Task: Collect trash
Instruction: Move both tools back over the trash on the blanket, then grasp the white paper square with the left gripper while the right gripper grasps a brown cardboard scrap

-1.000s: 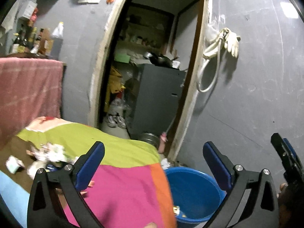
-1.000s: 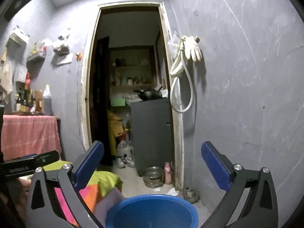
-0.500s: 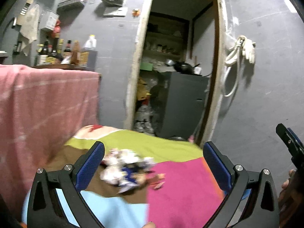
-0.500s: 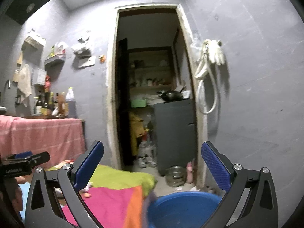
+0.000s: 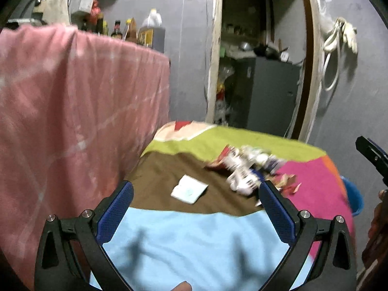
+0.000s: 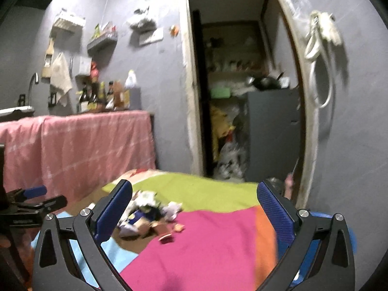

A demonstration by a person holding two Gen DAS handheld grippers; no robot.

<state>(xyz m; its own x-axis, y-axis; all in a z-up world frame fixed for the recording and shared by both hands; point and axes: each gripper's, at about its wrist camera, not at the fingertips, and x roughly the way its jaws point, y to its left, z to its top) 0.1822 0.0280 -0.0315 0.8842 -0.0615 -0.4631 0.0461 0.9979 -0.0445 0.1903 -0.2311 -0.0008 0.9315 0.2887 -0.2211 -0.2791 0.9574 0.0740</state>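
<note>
**Two open grippers above a patchwork-covered counter strewn with trash**

Seen from the left wrist, going left to right: a pink cloth draped over a raised surface, bottles lined along its top. Below, the left gripper, jaws spread wide, holding nothing, hovering over the light blue patch of a multicoloured cover on the counter. Ahead of the jaws, roughly midway between them, a flat white paper lying on the brown patch. Farther on and to the right, beyond the right-hand jaw, a blurred pile of crumpled wrappers where the brown, green and pink patches meet, not touching either jaw. At the far right, past the cover's edge, a sliver of a blue bucket and the dark tip of the other tool.

Seen from the right wrist, again left to right: the left gripper's blue-tipped arm low at the left edge. Next, the right gripper, jaws likewise wide apart and empty, poised over the pink patch. The wrapper pile just beyond the left-hand jaw, partly hidden behind it, with small reddish scraps trailing toward the gap between the jaws. Behind, an open doorway with a dark grey cabinet; on the right wall, white gloves and a looped hose hanging from a hook. Blue bucket rim behind the right-hand jaw.
</note>
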